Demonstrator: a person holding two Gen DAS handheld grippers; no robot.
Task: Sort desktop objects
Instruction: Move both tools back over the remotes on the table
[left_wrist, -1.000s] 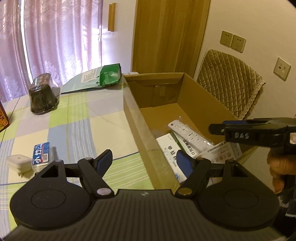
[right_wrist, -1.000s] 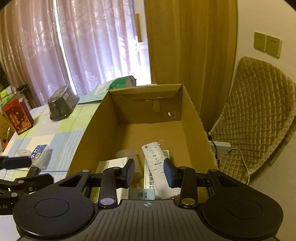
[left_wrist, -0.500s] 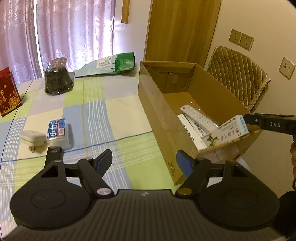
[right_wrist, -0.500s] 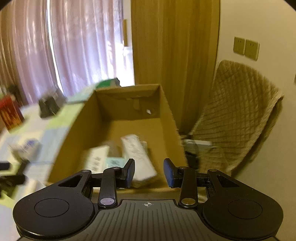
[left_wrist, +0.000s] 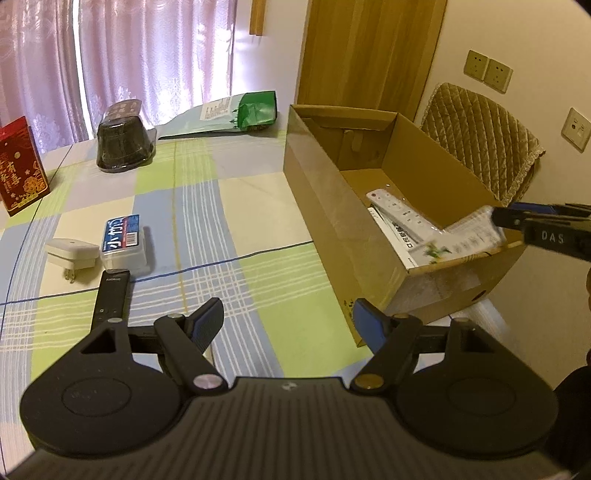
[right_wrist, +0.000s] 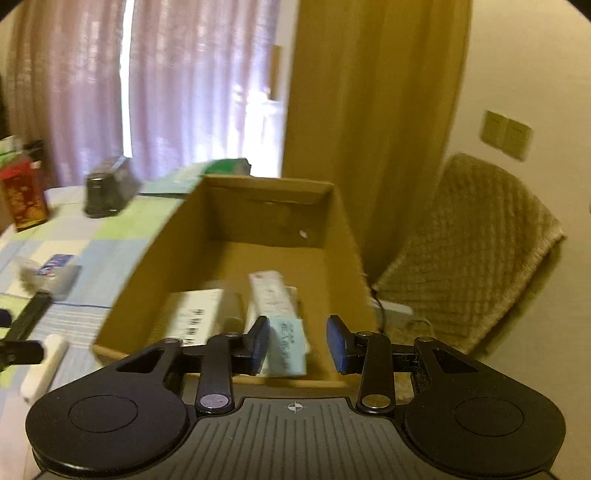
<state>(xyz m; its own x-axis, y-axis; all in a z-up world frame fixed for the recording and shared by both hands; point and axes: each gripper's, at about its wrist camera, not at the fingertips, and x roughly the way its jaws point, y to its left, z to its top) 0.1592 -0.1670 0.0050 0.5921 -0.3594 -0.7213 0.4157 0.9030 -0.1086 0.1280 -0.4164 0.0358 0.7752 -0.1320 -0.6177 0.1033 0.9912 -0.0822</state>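
Beside the cardboard box (left_wrist: 332, 221), a black remote (left_wrist: 110, 299) is lying before the spread left gripper (left_wrist: 288, 321); only the right view is showing the right gripper (right_wrist: 299, 343) gaping, empty.

The cardboard box (left_wrist: 325, 206) stands at the table's (left_wrist: 243, 192) right edge. In the box lie a white remote (left_wrist: 402, 214) and flat packets (left_wrist: 458, 240) at its near end. Left of the box lie a small case (left_wrist: 123, 240), a plug adapter (left_wrist: 70, 253) touching its left side, and a dark remote (left_wrist: 112, 299) before them. Behind, left of the box, a bag (left_wrist: 229, 114), a wrapped tub (left_wrist: 123, 134), a carton (left_wrist: 20, 166). Right of the box, a chair (left_wrist: 484, 136)
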